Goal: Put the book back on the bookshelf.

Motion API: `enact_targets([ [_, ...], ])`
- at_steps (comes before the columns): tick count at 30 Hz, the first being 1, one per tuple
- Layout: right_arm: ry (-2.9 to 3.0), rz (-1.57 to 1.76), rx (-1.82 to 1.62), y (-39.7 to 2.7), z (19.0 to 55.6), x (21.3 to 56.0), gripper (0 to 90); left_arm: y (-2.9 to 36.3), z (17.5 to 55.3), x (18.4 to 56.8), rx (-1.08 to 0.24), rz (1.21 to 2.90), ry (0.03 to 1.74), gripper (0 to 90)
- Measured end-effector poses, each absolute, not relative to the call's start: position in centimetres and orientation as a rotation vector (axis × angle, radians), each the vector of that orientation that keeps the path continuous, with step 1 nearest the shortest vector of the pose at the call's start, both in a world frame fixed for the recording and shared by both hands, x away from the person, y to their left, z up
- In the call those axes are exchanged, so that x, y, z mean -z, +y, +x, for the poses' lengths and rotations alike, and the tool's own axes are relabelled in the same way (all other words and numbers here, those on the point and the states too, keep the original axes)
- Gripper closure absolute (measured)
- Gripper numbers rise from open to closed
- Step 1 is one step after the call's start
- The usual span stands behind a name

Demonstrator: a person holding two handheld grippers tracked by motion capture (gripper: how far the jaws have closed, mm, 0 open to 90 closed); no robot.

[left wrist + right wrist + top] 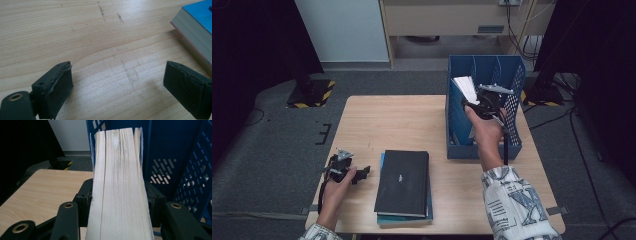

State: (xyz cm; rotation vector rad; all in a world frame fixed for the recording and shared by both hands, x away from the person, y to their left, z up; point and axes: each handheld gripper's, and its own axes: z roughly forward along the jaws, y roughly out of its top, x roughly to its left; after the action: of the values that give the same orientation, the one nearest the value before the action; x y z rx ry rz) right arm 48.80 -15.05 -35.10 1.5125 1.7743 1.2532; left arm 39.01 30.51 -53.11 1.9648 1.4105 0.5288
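Observation:
My right gripper point(474, 101) is shut on a thick book point(465, 88) and holds it tilted in the left slot of a blue file rack point(513, 87). In the right gripper view the book's pale page edge point(120, 182) runs up between the jaws of my right gripper point(119, 197), which press on its two covers. My left gripper point(361, 173) rests on the wooden table point(387, 120), just left of a black book point(403, 181). That black book lies flat on a blue book point(430, 206). In the left gripper view my left gripper point(120, 86) stands open over bare wood.
The blue rack point(175, 147) stands at the table's right rear, with perforated walls and dividers. A corner of the blue book point(196, 27) lies to the right of the left jaws. Dark stands and cables sit on the floor beyond the table.

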Motion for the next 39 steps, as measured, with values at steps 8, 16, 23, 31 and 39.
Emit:
enact_targets([
  [8,1.781,1.52,-1.224,-15.1,48.9,34.9,59.4,30.5,39.0,53.1,-0.528,1.966,1.412,8.2],
  [16,1.746,1.534,-1.251,-15.2,49.1,34.9,60.1,30.5,39.0,53.2,-0.528,1.965,1.414,8.2],
  [23,1.709,1.554,-1.264,-15.4,50.1,34.5,60.4,30.6,39.0,53.1,-0.53,1.966,1.41,8.2],
  [31,1.687,1.542,-1.26,-15.2,51.6,33.2,60.4,30.6,39.1,53.1,-0.527,1.959,1.41,8.2],
  [39,1.637,1.557,-1.261,-15.1,53.1,33.4,60.4,30.6,39.1,53.1,-0.529,1.961,1.407,8.2],
])
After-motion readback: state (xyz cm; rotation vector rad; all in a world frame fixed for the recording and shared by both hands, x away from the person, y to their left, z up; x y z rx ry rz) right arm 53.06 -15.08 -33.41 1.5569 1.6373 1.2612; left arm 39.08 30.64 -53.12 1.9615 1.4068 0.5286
